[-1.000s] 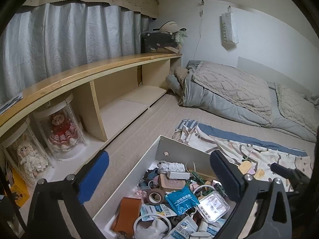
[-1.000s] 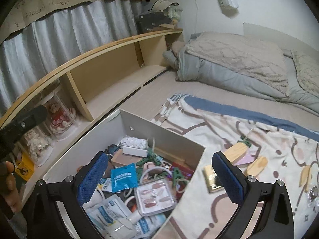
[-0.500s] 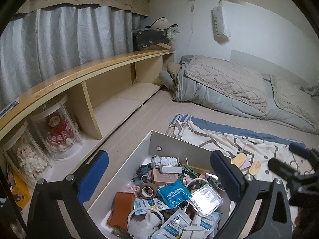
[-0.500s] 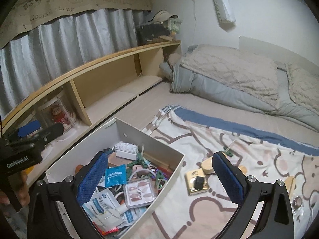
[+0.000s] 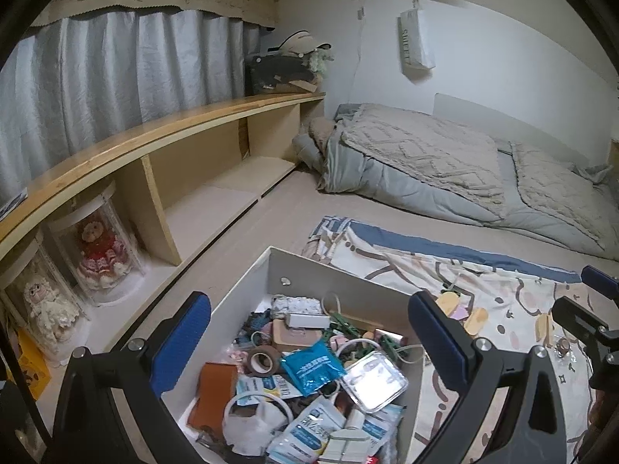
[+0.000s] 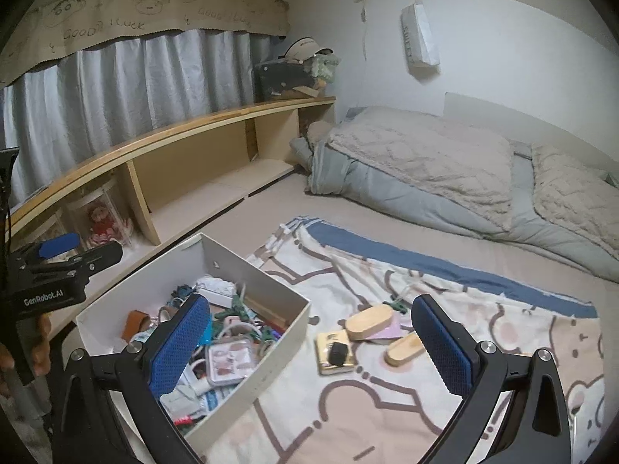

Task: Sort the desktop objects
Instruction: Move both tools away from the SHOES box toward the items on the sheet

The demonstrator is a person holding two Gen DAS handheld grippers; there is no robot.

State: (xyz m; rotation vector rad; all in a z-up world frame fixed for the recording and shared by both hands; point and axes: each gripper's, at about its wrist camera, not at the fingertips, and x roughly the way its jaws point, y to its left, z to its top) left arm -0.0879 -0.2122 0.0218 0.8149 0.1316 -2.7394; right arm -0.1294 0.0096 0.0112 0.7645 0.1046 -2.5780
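A white box [image 6: 271, 352] sits on the bed's beige sheet, its right edge along a patterned blanket [image 6: 445, 394], and it's crammed with small clutter: one blue packet [image 5: 313, 367], one roll of brown tape [image 5: 264, 360], one brown leather piece [image 5: 212, 390], one clear plastic case [image 5: 373, 381] catching the light, a white adapter [image 5: 307, 320] near the far wall, plus several white-and-blue sachets piled at the near end. Out on the blanket, just beside the box, there are two wooden oval pieces [image 6: 368, 319], the second [image 6: 404, 348] a little nearer, a pink card under the first, and one yellow pad [image 6: 336, 352] with a small black block [image 6: 337, 352] resting on it. The left gripper [image 5: 309, 344] hangs above the box, its two blue-padded fingers [image 5: 182, 342] spread wide with nothing between them. The right gripper [image 6: 311, 344] is over the box's edge and the blanket, blue fingers [image 6: 441, 344] equally wide apart, also holding nothing. In the right view a hand [image 6: 38, 344] shows at the left edge, wrapped round the left gripper's handle. Further out, one long wooden shelf [image 5: 154, 143] runs along the left with two dolls in clear round cases, a red one [image 5: 98, 249] and a cream one [image 5: 48, 309]. Grey curtains [image 5: 116, 69] hang behind; one folded grey-and-beige quilt [image 5: 425, 166] lies at the far end.
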